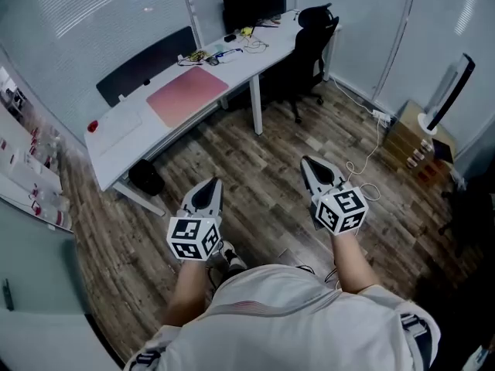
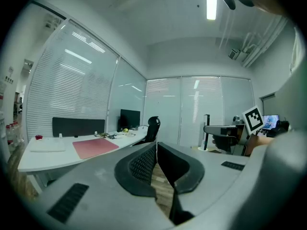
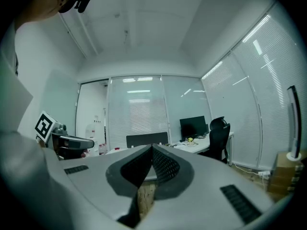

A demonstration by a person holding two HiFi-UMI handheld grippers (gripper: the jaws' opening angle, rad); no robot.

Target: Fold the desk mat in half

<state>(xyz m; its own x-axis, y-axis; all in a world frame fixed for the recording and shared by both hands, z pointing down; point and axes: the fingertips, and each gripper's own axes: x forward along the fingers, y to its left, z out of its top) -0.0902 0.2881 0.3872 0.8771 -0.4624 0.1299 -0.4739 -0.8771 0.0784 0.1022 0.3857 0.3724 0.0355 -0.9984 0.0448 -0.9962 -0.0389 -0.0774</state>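
A pink desk mat lies flat on the white desk at the far side of the room, and it shows again as the pink desk mat in the left gripper view. I stand well back from the desk over the wood floor. My left gripper is shut with nothing in it, its tips meeting at the left gripper. My right gripper is also shut and empty, tips together at the right gripper. Both point toward the desk, far from the mat.
A black office chair stands at the desk's right end, with a monitor and small clutter on the desk behind the mat. A black bin sits under the desk. Cardboard boxes and a tall fan stand at the right wall.
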